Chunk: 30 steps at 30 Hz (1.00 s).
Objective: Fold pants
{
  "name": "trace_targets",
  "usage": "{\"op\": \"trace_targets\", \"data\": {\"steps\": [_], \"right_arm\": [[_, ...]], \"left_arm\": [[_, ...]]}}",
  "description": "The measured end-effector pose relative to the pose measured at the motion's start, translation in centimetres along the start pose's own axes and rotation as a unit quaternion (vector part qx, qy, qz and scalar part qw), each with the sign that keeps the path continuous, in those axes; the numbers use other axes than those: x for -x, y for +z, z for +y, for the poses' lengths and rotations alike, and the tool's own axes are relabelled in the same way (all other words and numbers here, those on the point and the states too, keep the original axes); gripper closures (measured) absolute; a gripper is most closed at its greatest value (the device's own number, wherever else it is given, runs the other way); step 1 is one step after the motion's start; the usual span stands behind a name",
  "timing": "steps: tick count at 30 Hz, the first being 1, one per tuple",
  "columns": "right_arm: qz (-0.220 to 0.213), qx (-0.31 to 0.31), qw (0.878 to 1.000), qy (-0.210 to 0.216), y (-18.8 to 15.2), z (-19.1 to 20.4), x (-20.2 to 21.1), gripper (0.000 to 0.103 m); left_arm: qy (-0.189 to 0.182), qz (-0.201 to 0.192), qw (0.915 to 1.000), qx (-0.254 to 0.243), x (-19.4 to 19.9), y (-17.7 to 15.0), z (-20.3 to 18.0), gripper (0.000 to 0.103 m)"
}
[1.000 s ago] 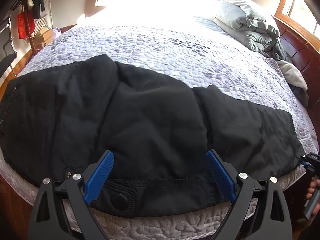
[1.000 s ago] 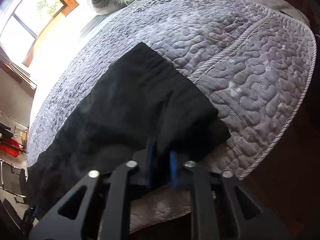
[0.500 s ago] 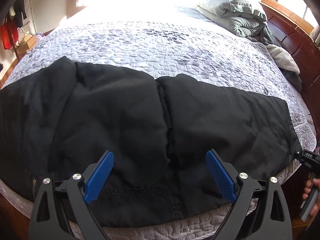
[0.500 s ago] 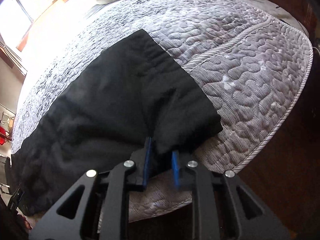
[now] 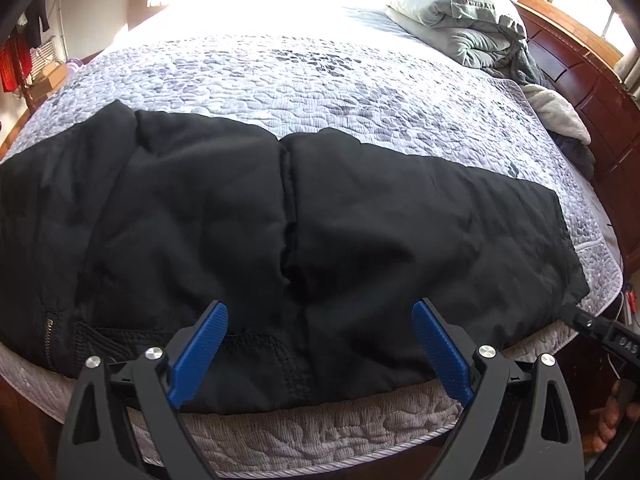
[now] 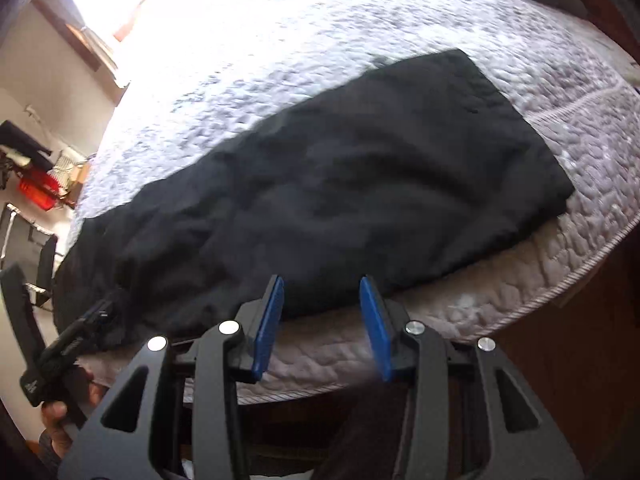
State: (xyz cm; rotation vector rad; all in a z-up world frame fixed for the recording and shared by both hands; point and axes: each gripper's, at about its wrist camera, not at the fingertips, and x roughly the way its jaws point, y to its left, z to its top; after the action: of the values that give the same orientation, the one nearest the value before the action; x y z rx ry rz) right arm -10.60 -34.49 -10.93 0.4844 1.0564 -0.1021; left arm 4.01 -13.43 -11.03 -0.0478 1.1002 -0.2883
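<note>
Black pants (image 5: 280, 220) lie spread lengthwise along the near edge of a grey quilted bed (image 5: 320, 80), waistband with a zipper at the left, leg hem at the right. My left gripper (image 5: 319, 306) hovers open and wide over the pants' near edge, with nothing pinched. In the right wrist view the pants (image 6: 340, 184) stretch from lower left to upper right. My right gripper (image 6: 322, 280) is at their near edge with its jaws opening; the blue pads do not press on the cloth. The right gripper (image 5: 588, 326) also shows near the hem corner.
A folded grey comforter (image 5: 460, 12) and a white fleece (image 5: 556, 112) lie at the far right of the bed, next to a dark wooden headboard (image 5: 592, 92). Red things (image 6: 36, 192) and a black chair (image 6: 44, 264) stand beyond the bed's left end. A hand (image 6: 56, 420) holds the left gripper (image 6: 80, 332).
The right gripper, earlier shut on the hem corner, has let go, spread its jaws and slid left along the pants' edge. The left gripper has moved right along the near edge.
</note>
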Motion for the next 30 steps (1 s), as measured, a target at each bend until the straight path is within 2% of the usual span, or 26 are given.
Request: {"op": "trace_targets", "data": {"steps": [2, 4, 7, 8, 10, 14, 15, 19, 22, 25, 30], "right_arm": [[-0.005, 0.031, 0.999, 0.022, 0.5, 1.9, -0.6, 0.061], [-0.001, 0.041, 0.999, 0.015, 1.1, 2.6, -2.0, 0.061], [0.029, 0.039, 0.999, -0.006, 1.1, 2.4, -4.8, 0.062], [0.039, 0.041, 0.998, -0.016, 0.9, 2.2, -5.7, 0.068], [0.044, 0.041, 0.998, -0.015, 0.6, 1.8, -6.6, 0.070], [0.039, 0.021, 0.999, 0.005, 0.9, 1.2, -5.3, 0.068], [0.037, 0.014, 0.999, 0.008, 0.9, 0.8, -4.6, 0.063], [0.041, -0.039, 0.998, 0.028, 0.3, -2.1, -1.6, 0.060], [0.059, -0.080, 0.995, 0.030, -0.5, -5.2, -0.4, 0.050], [0.064, -0.103, 0.993, 0.009, -1.3, -7.6, 0.0, 0.050], [0.052, -0.167, 0.984, 0.033, -0.9, -10.9, -1.1, 0.050]], "left_arm": [[0.004, 0.003, 1.0000, -0.001, -0.4, -0.1, 0.1, 0.009], [0.011, 0.004, 0.9999, 0.002, -0.9, -0.1, 0.4, 0.009], [0.017, 0.006, 0.9998, 0.008, -1.6, 0.2, 1.0, 0.009], [0.018, 0.005, 0.9998, 0.009, -1.8, 0.2, 1.2, 0.009], [0.022, 0.005, 0.9997, 0.006, -2.3, 0.3, 1.3, 0.008], [0.027, 0.002, 0.9996, -0.006, -2.4, 0.3, 1.2, 0.008], [0.023, 0.003, 0.9997, -0.005, -2.1, 0.2, 1.3, 0.008], [0.010, -0.001, 0.9997, 0.020, -0.9, -0.1, 2.2, 0.008], [0.001, -0.010, 0.9994, 0.032, -0.1, -0.5, 2.5, 0.008], [0.011, -0.012, 0.9996, 0.022, -0.2, -0.7, 2.3, 0.008], [0.015, -0.009, 0.9996, 0.022, -0.8, -0.7, 2.5, 0.008]]}}
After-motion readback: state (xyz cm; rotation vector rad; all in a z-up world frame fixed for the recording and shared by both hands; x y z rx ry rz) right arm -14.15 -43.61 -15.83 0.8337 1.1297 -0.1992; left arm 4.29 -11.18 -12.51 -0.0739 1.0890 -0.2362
